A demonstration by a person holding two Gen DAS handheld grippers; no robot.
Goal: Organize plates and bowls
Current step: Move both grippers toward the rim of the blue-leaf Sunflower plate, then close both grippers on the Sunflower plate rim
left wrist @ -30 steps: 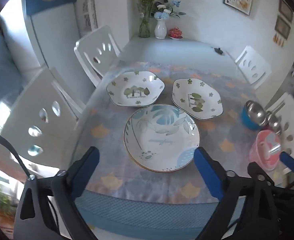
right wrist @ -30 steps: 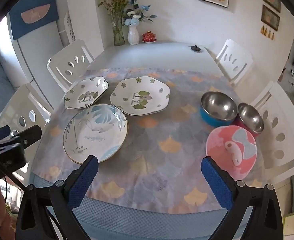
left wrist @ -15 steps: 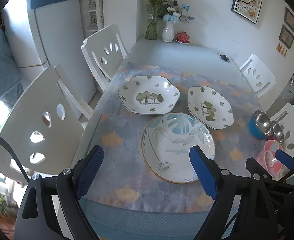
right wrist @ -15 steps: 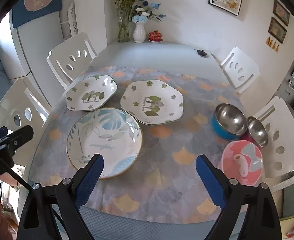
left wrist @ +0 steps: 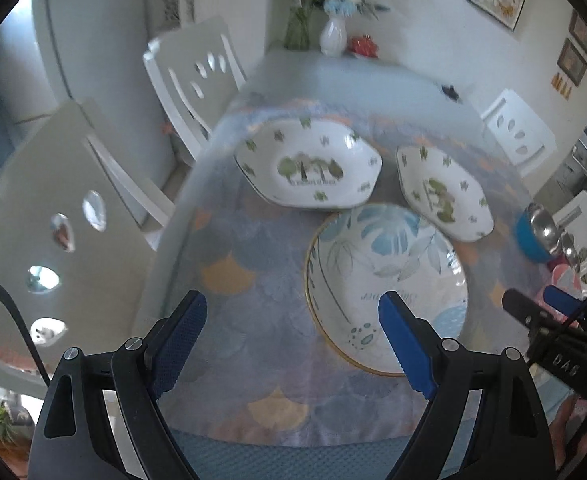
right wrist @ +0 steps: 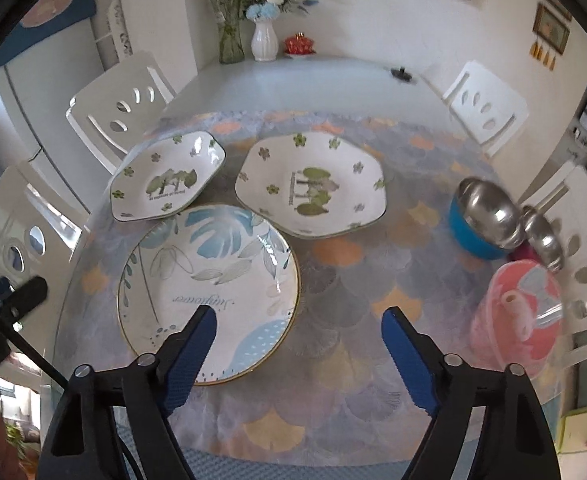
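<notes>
**Lining up for the first plate**

Left wrist view: the left tongs [left wrist: 289,344] hang spread wide over the near part of the surface [left wrist: 229,280], holding nothing. Their right-hand finger overlaps the near rim of the round leaf plate [left wrist: 385,280] in the picture; whether it touches is not clear. Beyond that plate sit two hexagonal tree plates, the left tree plate [left wrist: 309,168] and the right tree plate [left wrist: 443,196], each just beside the round one. At the far right edge a blue steel bowl [left wrist: 537,232] and part of a pink dish [left wrist: 563,280] show. This view is blurred, so fine contact cannot be judged.

Right wrist view: the right tongs [right wrist: 297,348] are also wide apart and empty, above the patterned cloth, with the left-hand finger over the round plate's near edge. The blue bowl, a smaller steel bowl [right wrist: 543,236] touching it, and the pink dish lie well to the right, apart from the plates.

Judging from this, the step in hand is approach, with nothing yet stacked. To do it well, pick one plate rim, bring a single finger under the lip and the other over it, and close on the edge rather than the flat face. The two matching tree plates would likely nest best together. Glazed ceramic may slip, so lift level and slowly.
</notes>
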